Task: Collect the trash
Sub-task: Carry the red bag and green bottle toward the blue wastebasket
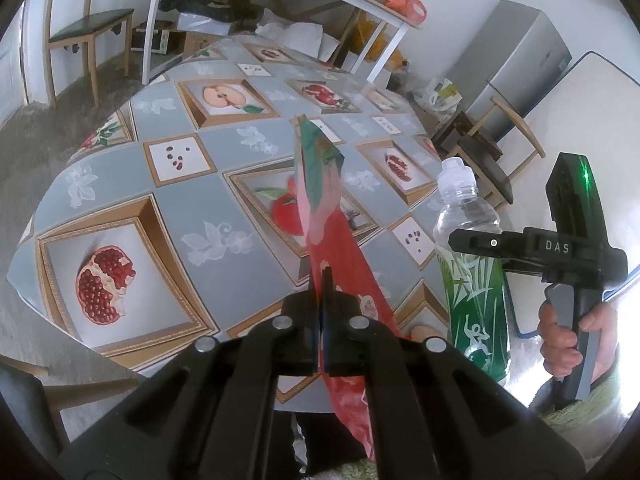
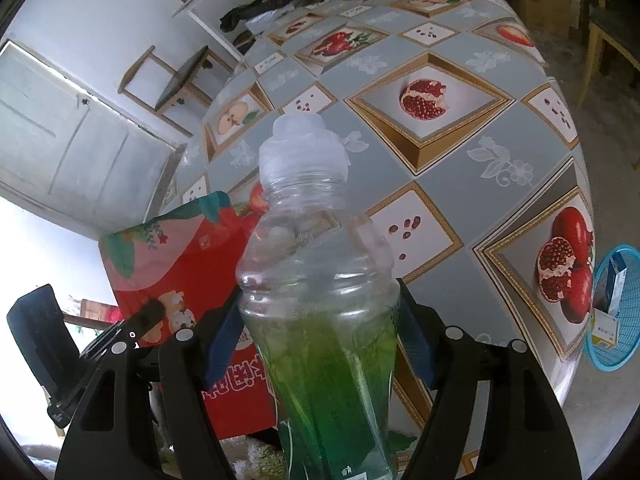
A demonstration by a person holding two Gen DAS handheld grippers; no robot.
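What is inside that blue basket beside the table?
In the right wrist view, the blue basket on the floor beside the table holds at least one blue-and-white carton standing in it and a flatter box below. The picture's edge cuts off its far side.

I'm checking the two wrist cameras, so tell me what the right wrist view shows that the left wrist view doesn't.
Only the right wrist view shows the blue basket beside the table, with cartons inside, and the white door. Only the left wrist view shows the grey fridge and the hand squeezing the right gripper's handle. Both show the plastic bottle clamped in the right gripper, the red snack bag pinched in the left gripper, and the fruit-print tablecloth.
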